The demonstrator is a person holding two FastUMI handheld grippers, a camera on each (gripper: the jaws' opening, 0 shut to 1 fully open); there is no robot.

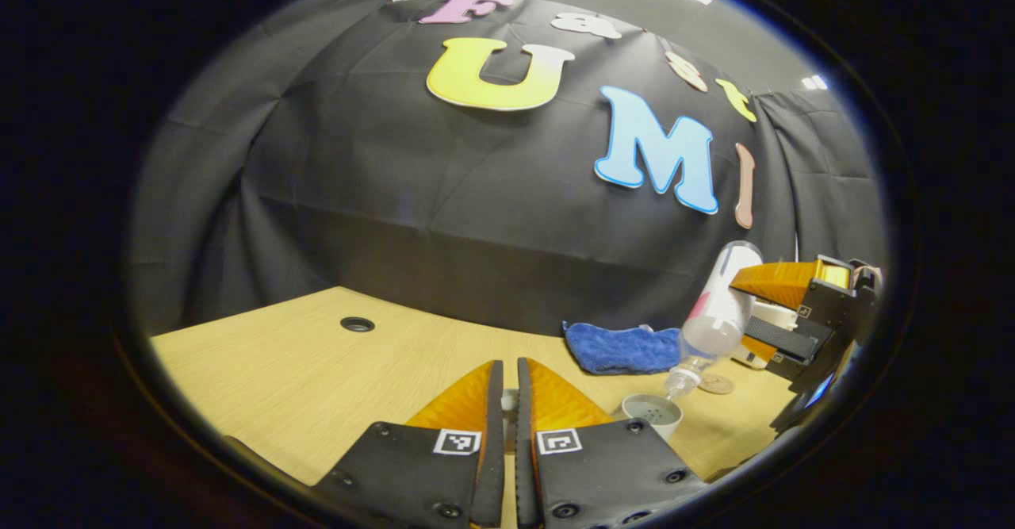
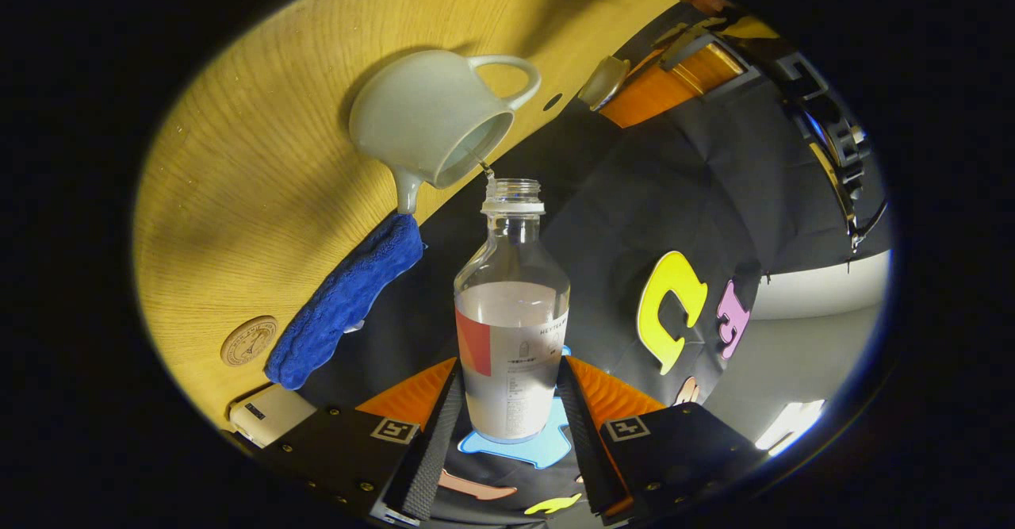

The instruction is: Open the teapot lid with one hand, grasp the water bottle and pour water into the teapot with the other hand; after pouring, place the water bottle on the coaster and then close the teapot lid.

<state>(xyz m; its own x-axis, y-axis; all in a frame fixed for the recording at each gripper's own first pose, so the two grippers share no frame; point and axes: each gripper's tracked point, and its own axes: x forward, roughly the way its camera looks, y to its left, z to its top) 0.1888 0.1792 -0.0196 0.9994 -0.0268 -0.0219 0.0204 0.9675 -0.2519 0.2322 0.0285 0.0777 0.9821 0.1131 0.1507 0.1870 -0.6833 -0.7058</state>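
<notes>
The right gripper [image 2: 511, 402] holds the water bottle [image 2: 512, 331] by its lower body, with one finger pressing on each side. In the left gripper view the same bottle [image 1: 718, 315] is tilted steeply, its long axis running from the base, high and toward the booth wall, down to the open mouth, which points at the teapot [image 1: 653, 412] and hangs just above its opening. In the right gripper view a thin stream of water leaves the mouth and goes into the open teapot [image 2: 424, 120], whose spout points toward the blue cloth [image 2: 345, 299] and whose handle is on the opposite side. The teapot stands on the bench [image 2: 262, 156], with the blue cloth just beside it and the round coaster [image 2: 248, 340] a little past the cloth. The left gripper [image 1: 508, 378] is held above the bench near the teapot; its fingers are almost together, with a small pale thing between them, and in the right gripper view they carry the teapot lid [image 2: 603, 82], apart from the teapot.
</notes>
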